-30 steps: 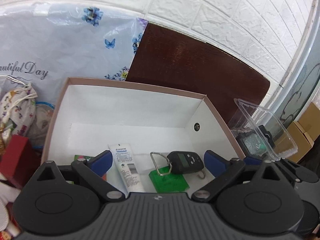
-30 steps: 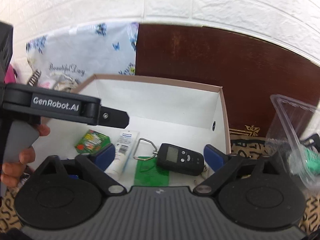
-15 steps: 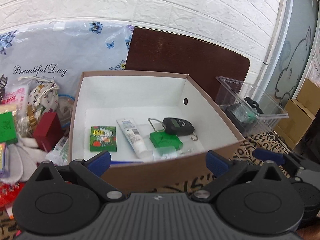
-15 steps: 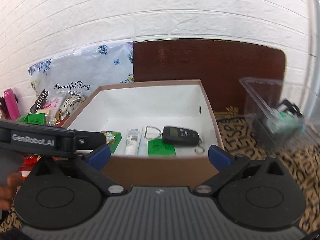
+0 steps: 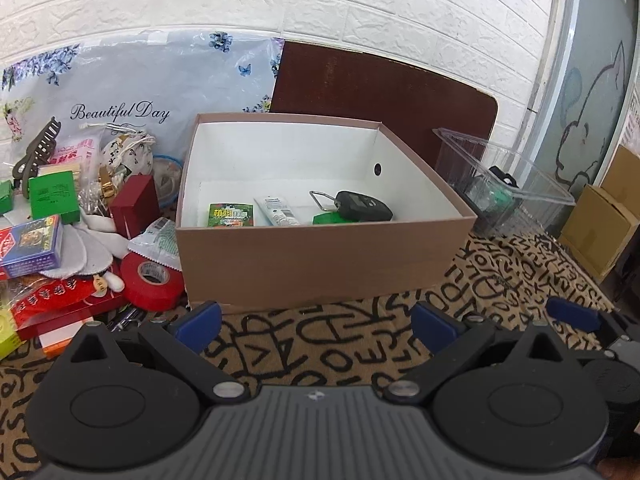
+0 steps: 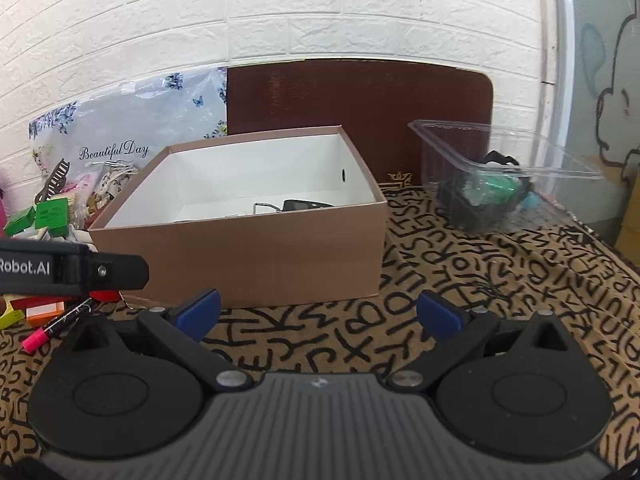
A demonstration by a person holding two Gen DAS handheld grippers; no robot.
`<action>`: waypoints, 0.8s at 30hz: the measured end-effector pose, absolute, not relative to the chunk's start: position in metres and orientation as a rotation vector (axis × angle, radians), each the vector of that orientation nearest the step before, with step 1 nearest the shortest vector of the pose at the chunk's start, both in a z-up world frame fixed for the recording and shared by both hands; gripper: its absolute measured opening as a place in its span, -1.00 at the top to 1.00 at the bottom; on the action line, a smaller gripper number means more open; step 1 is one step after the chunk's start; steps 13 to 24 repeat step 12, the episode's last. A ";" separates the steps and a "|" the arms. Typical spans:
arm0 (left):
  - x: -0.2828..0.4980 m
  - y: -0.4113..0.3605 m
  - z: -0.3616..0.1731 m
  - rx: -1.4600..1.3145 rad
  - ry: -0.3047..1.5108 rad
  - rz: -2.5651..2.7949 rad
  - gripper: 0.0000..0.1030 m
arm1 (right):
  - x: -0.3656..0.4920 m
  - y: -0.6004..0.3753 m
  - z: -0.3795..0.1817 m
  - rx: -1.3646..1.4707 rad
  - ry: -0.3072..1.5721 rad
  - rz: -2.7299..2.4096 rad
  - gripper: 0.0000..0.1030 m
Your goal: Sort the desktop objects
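A brown cardboard box (image 5: 320,256) with a white inside stands on the patterned cloth; it also shows in the right wrist view (image 6: 256,252). Inside lie a black hand scale (image 5: 362,210), a white tube (image 5: 276,210), a green packet (image 5: 231,215) and a green card (image 5: 324,219). My left gripper (image 5: 316,322) is open and empty, low over the cloth in front of the box. My right gripper (image 6: 318,314) is open and empty, also in front of the box. The left gripper's body (image 6: 68,270) shows at the left of the right wrist view.
A heap of loose objects lies left of the box: red tape roll (image 5: 150,282), dark red box (image 5: 134,210), green boxes (image 5: 54,196), card pack (image 5: 34,246). A clear plastic tub (image 5: 500,184) with items stands right of the box. A pink marker (image 6: 52,328) lies at front left.
Both grippers have pulled back and down from above the box's inside to in front of it, low over the cloth. Both stayed open and empty.
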State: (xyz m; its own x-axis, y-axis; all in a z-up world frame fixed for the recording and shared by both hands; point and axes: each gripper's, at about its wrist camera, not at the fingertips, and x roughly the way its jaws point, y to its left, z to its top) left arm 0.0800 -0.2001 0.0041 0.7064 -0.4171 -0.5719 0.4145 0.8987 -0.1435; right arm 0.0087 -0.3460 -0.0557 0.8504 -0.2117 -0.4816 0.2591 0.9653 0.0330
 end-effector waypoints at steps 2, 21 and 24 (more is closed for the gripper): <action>0.075 -0.199 0.003 0.001 0.635 -0.462 -1.00 | 0.004 -0.342 -0.055 0.088 0.492 -0.256 -0.97; 0.060 -0.191 0.005 -0.014 0.630 -0.472 -1.00 | -0.004 -0.328 -0.059 0.073 0.509 -0.261 -0.97; 0.060 -0.191 0.005 -0.014 0.630 -0.472 -1.00 | -0.004 -0.328 -0.059 0.073 0.509 -0.261 -0.97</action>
